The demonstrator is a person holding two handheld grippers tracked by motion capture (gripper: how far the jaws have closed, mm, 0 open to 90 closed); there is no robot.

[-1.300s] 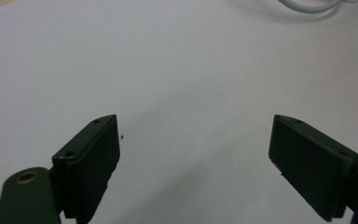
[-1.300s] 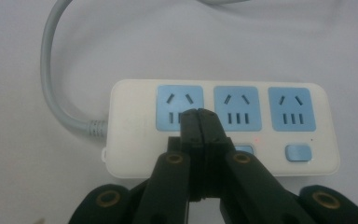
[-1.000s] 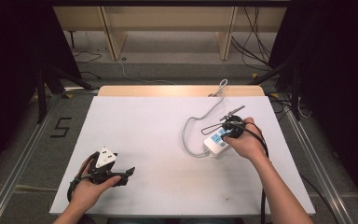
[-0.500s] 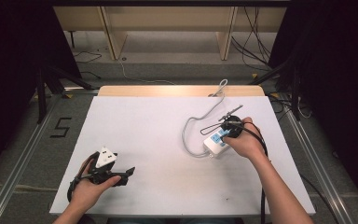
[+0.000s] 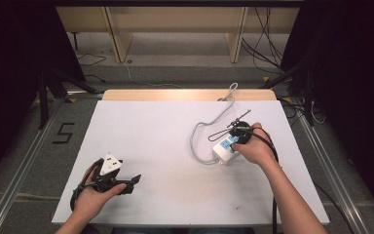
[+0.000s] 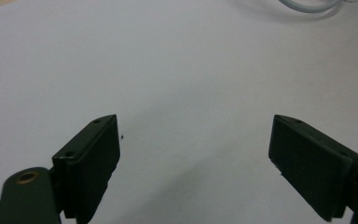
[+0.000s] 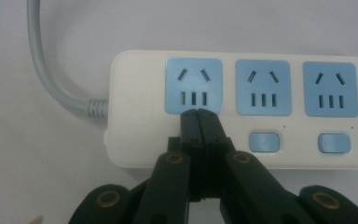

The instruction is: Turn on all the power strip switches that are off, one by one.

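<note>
White power strip (image 7: pixel 242 112) lies right of table centre — right gripper (image 7: pixel 199 122) pressed together, empty, tips touching the strip just below its leftmost blue socket (image 7: pixel 194 86). Left gripper (image 6: pixel 193 154) spread wide, well apart over bare table (image 6: pixel 168 70).

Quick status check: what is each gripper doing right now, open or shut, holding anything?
Left gripper: open, holding nothing, over the bare table.
Right gripper: shut, holding nothing, tips at the power strip where its first switch would be.

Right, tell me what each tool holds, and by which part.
Nothing held. The left tool is open over bare table; the right tool, shut, sits over the power strip.
</note>
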